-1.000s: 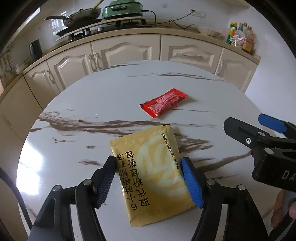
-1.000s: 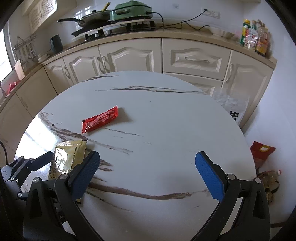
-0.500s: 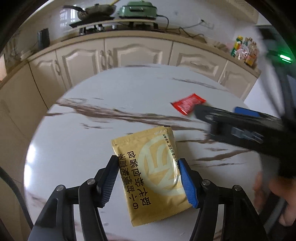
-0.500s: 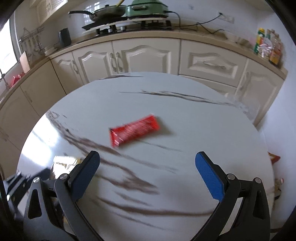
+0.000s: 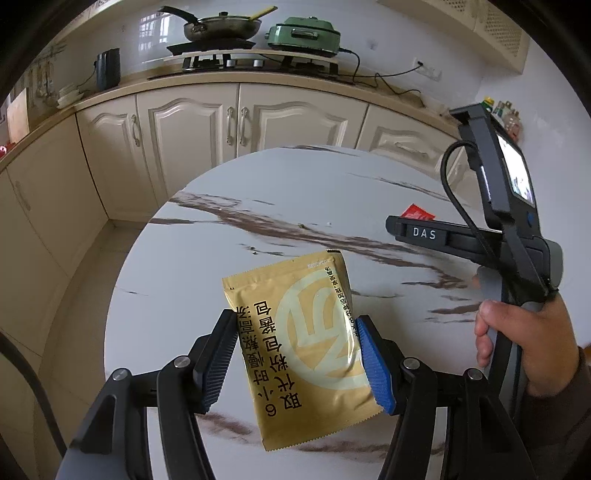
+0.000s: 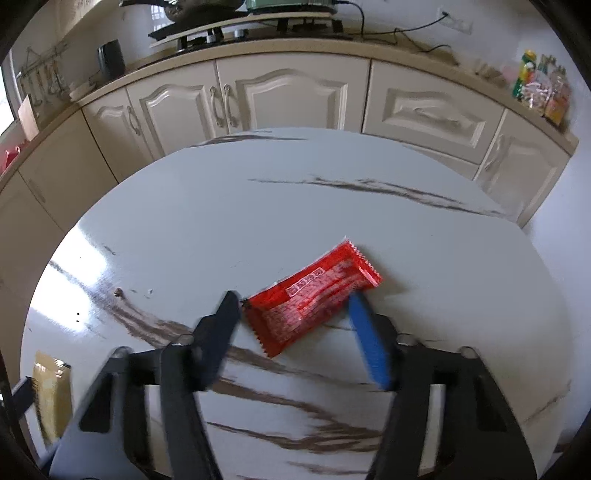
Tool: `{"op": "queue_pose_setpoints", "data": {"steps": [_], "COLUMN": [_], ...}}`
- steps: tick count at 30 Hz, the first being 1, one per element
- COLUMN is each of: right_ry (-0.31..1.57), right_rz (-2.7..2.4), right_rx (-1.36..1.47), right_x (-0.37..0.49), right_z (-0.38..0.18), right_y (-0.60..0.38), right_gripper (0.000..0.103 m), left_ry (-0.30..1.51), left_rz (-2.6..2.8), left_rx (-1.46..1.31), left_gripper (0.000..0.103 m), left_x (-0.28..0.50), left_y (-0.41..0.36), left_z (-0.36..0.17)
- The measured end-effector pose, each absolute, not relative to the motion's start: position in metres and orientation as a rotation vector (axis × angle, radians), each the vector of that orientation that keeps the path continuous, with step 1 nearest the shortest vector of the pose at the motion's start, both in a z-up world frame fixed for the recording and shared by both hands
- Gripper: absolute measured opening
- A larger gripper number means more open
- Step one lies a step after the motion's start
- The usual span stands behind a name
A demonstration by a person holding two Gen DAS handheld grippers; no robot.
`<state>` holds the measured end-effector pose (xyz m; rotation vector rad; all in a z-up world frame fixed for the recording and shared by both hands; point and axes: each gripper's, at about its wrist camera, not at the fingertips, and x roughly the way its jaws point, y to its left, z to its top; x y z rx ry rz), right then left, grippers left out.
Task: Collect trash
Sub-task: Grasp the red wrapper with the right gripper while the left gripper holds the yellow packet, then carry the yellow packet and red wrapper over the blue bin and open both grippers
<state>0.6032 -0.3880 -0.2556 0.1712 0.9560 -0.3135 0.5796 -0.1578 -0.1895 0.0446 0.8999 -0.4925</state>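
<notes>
A gold sachet (image 5: 306,350) with dark print sits between the pads of my left gripper (image 5: 295,321), which is shut on it and holds it just above the white marble table (image 5: 221,240). The sachet also shows at the lower left of the right wrist view (image 6: 51,391). A red snack wrapper (image 6: 314,295) lies flat on the table (image 6: 295,206). My right gripper (image 6: 293,299) straddles it and its jaws are closing. The blue finger (image 6: 369,343) is at the wrapper's near edge and the black finger (image 6: 218,332) is by its left corner. The wrapper's tip (image 5: 417,212) peeks from behind the right gripper's arm.
A person's hand (image 5: 517,339) holds the right gripper's handle at the right. Cream cabinets (image 6: 280,92) curve behind the table, with a stove, pan (image 5: 218,27) and green cooker (image 5: 303,35) on the counter. Bottles (image 6: 539,88) stand at the far right. Floor (image 5: 85,266) lies left of the table.
My left gripper carried the gold sachet sideways toward the table's left edge and slightly up. My right gripper moved over the red wrapper and its wide jaws narrowed around it.
</notes>
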Motion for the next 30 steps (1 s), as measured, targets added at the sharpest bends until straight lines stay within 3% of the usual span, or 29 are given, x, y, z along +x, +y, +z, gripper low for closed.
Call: {"op": "queue_pose_setpoints", "data": {"steps": [3, 4, 5, 6, 7, 19, 25, 30], "right_ry": [0.950, 0.951, 0.946, 0.945, 0.942, 0.861, 0.769, 0.772], "right_rz": [-0.297, -0.294, -0.293, -0.291, -0.275, -0.083, 0.152, 0.333], "right_rx": [0.160, 0.151, 0.141, 0.139, 0.160, 0.239, 0.138, 0.056], "right_x": [0.601, 0.600, 0.597, 0.595, 0.592, 0.547, 0.538, 0.547], "right_z": [-0.255, -0.256, -0.255, -0.254, -0.253, -0.226, -0.180, -0.181], "right_y": [-0.391, -0.391, -0.391, -0.392, -0.394, -0.356, -0.242, -0.136], "right_gripper": [0.050, 0.038, 0.031, 0.014, 0.010, 0.007, 0.007, 0.008], "left_ry": [0.894, 0.892, 0.890, 0.887, 0.887, 0.844, 0.805, 0.808], "left_rz": [-0.501, -0.500, -0.501, -0.500, -0.495, -0.456, -0.360, -0.213], "left_rx": [0.036, 0.033, 0.031, 0.025, 0.021, -0.033, -0.103, -0.153], "left_gripper": [0.059, 0.059, 0.059, 0.059, 0.059, 0.059, 0.059, 0.059], "left_x": [0.578, 0.577, 0.576, 0.575, 0.574, 0.539, 0.516, 0.501], "left_y": [-0.150, -0.146, -0.143, -0.139, -0.134, -0.070, 0.010, 0.101], "left_z": [-0.187, -0.185, -0.184, -0.183, -0.181, -0.155, -0.142, -0.150]}}
